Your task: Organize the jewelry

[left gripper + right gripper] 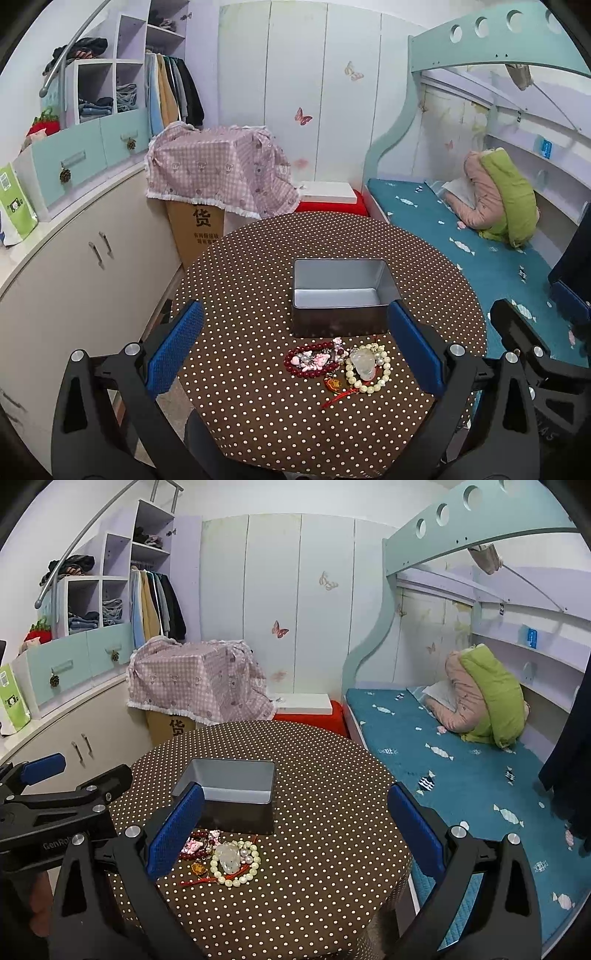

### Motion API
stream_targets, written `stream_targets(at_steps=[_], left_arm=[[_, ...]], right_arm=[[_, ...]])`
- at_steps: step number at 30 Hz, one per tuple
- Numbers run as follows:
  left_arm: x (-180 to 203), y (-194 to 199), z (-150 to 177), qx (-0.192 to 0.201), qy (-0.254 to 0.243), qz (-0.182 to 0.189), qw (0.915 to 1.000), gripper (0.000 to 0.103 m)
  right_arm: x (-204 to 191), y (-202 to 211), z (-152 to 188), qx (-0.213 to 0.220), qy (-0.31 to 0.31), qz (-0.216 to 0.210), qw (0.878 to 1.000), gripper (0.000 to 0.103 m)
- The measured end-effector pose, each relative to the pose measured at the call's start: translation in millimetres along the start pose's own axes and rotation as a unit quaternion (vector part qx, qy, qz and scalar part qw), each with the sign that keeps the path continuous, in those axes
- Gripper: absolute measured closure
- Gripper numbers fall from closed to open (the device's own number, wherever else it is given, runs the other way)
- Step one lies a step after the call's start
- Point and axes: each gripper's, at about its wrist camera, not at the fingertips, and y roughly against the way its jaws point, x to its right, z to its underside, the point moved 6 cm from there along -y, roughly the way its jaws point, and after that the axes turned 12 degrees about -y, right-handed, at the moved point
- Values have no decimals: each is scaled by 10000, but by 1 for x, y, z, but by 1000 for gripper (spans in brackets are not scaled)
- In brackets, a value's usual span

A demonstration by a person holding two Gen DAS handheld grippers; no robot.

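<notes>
An open, empty metal tin [338,295] stands on the round polka-dot table [240,280]. In front of it lies a pile of jewelry: a dark red bead bracelet [310,360] with pink charms, a cream pearl bracelet [369,369] with a clear crystal pendant, and a red-corded gold charm [334,386]. My left gripper [295,350] is open and empty, held above the pile. In the right wrist view the tin [231,794] and the jewelry [225,858] sit left of centre. My right gripper [295,834] is open and empty, to the right of the pile.
A cardboard box under a pink checked cloth [221,173] stands behind the table. White cabinets [74,266] run along the left. A bed with a teal mattress [461,236] and a green and pink pillow [502,199] lies to the right.
</notes>
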Motion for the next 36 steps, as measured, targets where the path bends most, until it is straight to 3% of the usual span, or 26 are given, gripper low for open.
stream_targets(at_steps=[23,36], left_arm=[[7,-5,8,-56,-74,-65,9999,5],[6,-20,19,-346,-35,50,9994,5]], right_arm=[[5,-6,8,-159,-61,93,9998,7],[6,-20,21,-418,-78,184,9989,7]])
